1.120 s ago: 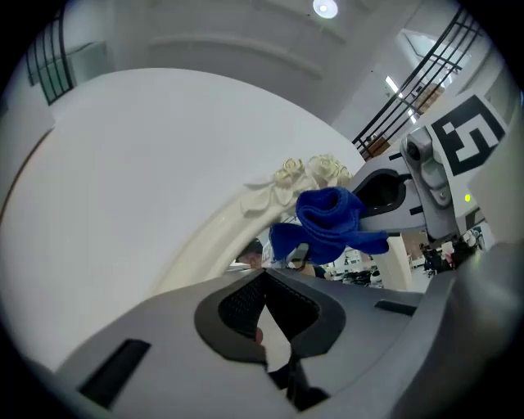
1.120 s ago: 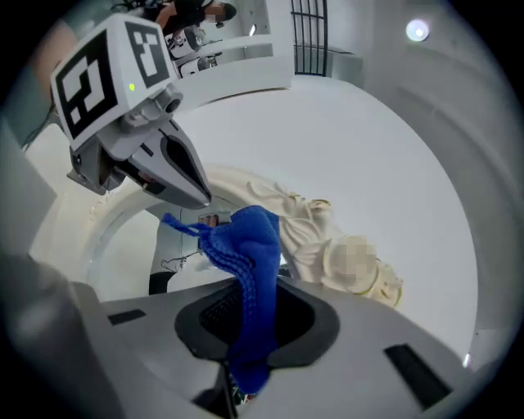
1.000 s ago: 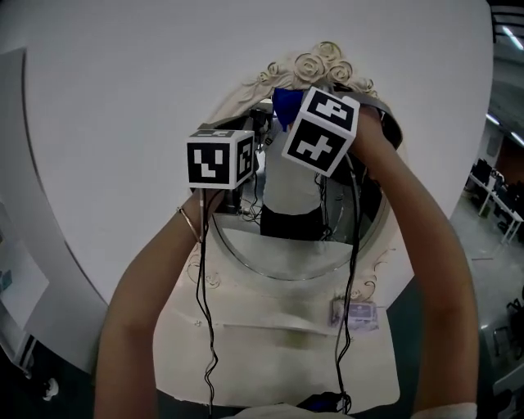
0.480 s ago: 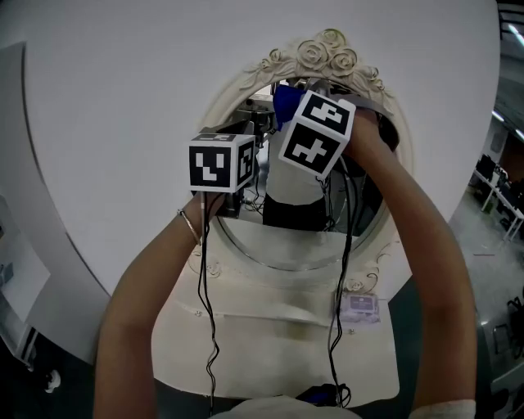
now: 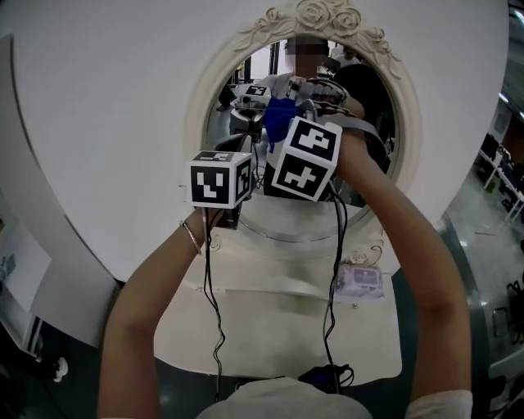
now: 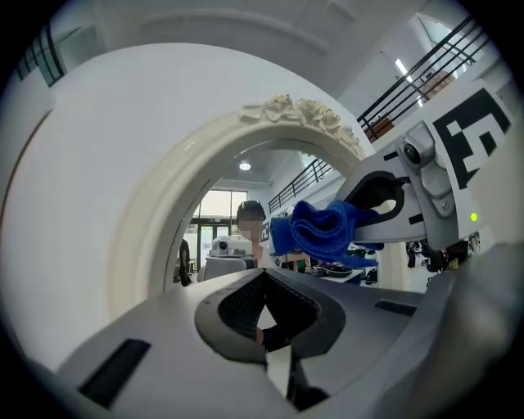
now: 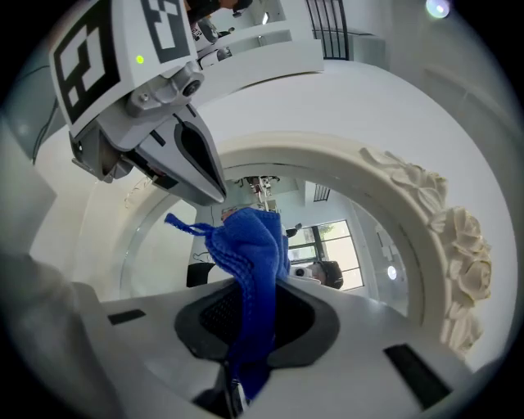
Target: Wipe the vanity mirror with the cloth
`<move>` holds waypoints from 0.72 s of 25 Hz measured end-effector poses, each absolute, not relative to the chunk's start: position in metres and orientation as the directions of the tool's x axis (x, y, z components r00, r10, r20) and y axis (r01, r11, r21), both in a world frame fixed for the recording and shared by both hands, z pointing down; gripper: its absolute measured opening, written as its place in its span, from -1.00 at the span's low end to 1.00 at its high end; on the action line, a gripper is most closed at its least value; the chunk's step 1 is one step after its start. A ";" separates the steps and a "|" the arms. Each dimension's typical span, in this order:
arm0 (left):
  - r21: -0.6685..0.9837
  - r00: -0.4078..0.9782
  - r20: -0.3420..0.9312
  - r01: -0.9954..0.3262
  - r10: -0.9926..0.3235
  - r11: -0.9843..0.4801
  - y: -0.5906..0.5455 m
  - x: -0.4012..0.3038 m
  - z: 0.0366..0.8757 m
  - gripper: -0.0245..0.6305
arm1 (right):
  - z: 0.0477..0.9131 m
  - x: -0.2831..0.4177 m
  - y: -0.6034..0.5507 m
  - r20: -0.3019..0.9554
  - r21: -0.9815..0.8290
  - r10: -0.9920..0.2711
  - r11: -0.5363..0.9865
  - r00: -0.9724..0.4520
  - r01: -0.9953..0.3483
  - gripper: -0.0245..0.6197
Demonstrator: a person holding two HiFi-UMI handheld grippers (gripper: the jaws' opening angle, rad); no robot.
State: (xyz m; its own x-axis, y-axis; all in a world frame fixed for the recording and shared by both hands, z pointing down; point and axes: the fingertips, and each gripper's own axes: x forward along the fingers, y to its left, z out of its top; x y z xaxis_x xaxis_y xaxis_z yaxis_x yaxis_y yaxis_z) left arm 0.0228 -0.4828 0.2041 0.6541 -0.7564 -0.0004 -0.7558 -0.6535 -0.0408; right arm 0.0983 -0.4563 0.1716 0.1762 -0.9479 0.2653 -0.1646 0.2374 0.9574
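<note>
The place looks like a large open office or lab hall rather than a home. The vanity mirror (image 5: 408, 123) stands against a plain white curved panel (image 5: 98, 123), desks (image 5: 506, 164) show at the right, and a balcony railing (image 6: 417, 76) and ceiling light (image 7: 436, 8) sit overhead.

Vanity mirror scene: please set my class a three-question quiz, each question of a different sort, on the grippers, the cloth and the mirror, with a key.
1. True or false: the left gripper is shut with nothing between its jaws.
2. Which holds the blue cloth? A) the left gripper B) the right gripper C) neither
3. Fill in: the carved roses sit at the ___ of the vanity mirror.

Key: 1 true; 2 B; 3 top.
</note>
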 end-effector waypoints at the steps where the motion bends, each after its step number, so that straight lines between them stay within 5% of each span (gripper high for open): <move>1: -0.033 0.655 0.010 -0.755 -0.756 -0.655 -0.483 0.023 0.213 -0.91 | 0.184 0.098 -0.456 0.283 0.952 -0.943 0.255 0.172 -0.172 -0.72; 18: 0.111 0.634 0.294 -0.766 -0.715 -0.633 -0.460 0.025 0.434 -0.91 | 0.429 0.097 -0.451 0.624 0.752 -0.778 0.572 0.075 -0.328 -0.72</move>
State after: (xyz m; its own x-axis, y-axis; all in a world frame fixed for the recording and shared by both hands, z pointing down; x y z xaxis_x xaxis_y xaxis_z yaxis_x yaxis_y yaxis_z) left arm 0.0248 -0.4600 0.4339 0.6335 -0.7155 0.2945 -0.7663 -0.6327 0.1114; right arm 0.0968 -0.4511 0.4293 0.0746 -0.7780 0.6238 -0.3277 0.5717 0.7522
